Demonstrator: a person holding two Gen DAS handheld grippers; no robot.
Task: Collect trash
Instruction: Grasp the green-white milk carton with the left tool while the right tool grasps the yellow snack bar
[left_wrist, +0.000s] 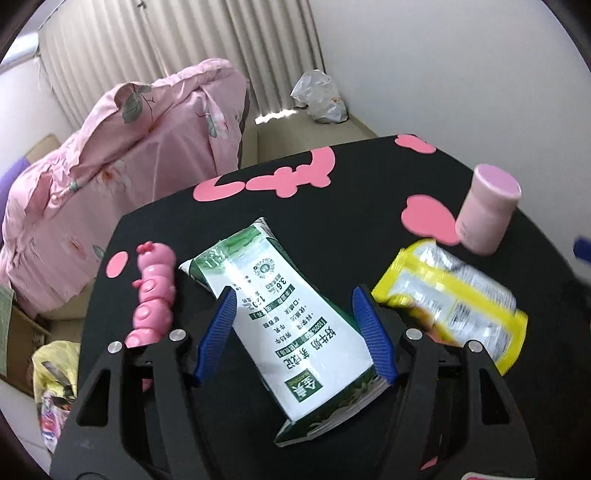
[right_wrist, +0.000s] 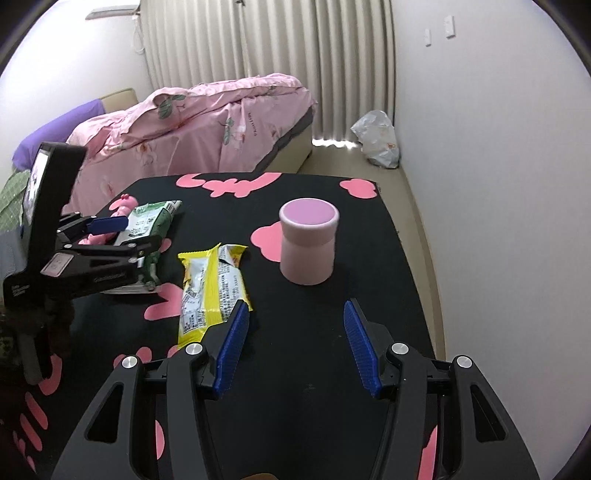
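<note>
A: Inventory, largest item first. One bed with a pink quilt (right_wrist: 207, 122) sits behind the work surface. One black table (right_wrist: 314, 332) with pink cut-out shapes carries everything else.

B: Count of items on the table?

A: Four. One green-and-white milk pouch (left_wrist: 295, 321), one yellow snack wrapper (right_wrist: 210, 291), one pink cylindrical container (right_wrist: 308, 240) standing upright, and one pink caterpillar toy (left_wrist: 153, 291). Off the table, one crumpled plastic bag (right_wrist: 376, 140) lies on the floor by the curtain.

B: Tool count and status?

A: Two. The left gripper (left_wrist: 295, 328) has its jaws spread, one blue pad on each side of the milk pouch, which lies flat on the table between them. The right pad is at the pouch's edge; whether it touches cannot be resolved. The right gripper (right_wrist: 295, 347) is also spread wide, with only bare tabletop between its pads. The wrapper lies just beside its left pad; the container stands beyond its tips.

B: Location of the trash items?

A: Pouch at the table's left side, beside the toy. Wrapper near the centre, between pouch and container.

B: Obscured or unclear elements?

A: In the right wrist view, the left gripper body covers most of the pouch and toy. The wrapper is motion-blurred in the left wrist view; its print is unreadable. The bag's contents cannot be made out.
</note>
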